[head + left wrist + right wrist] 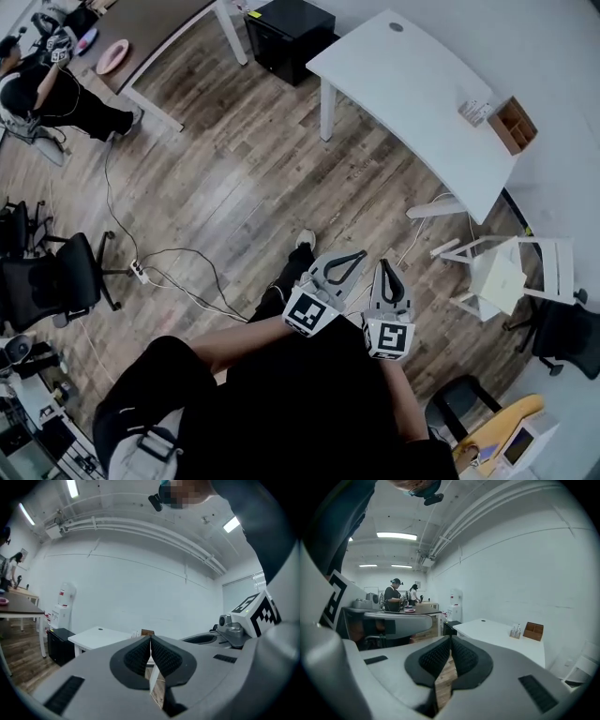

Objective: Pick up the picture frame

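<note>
I cannot make out a picture frame in any view. Both grippers are held close to the person's body above the wooden floor. My left gripper (362, 254) (150, 641) is shut with nothing between its ribbed black pads. My right gripper (384, 265) (450, 641) is beside it, also shut and empty. Both point toward a white table (412, 84) (497, 632) some way ahead. On that table's far end stand a brown wooden box with compartments (513, 125) (533, 631) and a small pale item (476, 111).
A black cabinet (286, 33) stands beside the white table. A brown desk (159, 37) with a seated person (42, 89) is at the far left. Black office chairs (56, 277), floor cables (178, 272) and a white folding stand (506, 272) surround me.
</note>
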A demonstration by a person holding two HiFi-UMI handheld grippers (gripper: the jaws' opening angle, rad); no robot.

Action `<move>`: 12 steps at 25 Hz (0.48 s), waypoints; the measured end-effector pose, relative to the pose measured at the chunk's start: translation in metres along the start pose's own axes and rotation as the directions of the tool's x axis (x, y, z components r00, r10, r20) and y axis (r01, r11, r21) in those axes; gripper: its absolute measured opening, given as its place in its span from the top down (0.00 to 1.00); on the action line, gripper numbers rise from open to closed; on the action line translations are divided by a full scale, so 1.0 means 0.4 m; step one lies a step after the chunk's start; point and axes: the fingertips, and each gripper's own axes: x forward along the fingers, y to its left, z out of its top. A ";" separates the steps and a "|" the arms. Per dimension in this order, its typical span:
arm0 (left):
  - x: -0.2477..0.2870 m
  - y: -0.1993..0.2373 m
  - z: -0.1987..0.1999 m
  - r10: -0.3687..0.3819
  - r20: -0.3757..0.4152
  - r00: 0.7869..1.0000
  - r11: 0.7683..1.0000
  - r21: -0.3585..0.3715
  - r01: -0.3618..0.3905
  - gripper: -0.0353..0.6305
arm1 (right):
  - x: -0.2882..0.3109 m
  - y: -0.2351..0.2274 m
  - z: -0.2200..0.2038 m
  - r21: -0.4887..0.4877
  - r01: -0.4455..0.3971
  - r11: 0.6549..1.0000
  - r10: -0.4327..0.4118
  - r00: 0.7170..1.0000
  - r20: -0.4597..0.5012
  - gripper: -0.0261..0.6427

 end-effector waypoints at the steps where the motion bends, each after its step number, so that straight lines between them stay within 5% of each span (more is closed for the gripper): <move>1: 0.011 0.035 0.010 0.003 0.001 1.000 1.000 -0.006 -0.003 0.92 | 0.032 0.007 0.017 -0.030 -0.012 0.999 0.012 1.000 0.000 0.91; 8: 0.073 0.230 0.067 0.021 0.019 1.000 0.999 -0.044 -0.020 0.92 | 0.229 0.031 0.140 -0.149 -0.054 0.987 0.057 0.998 0.016 0.91; 12: 0.103 0.301 0.075 0.004 0.004 1.000 0.998 -0.060 -0.003 0.92 | 0.329 0.033 0.172 -0.095 -0.056 0.994 0.058 0.998 0.018 0.91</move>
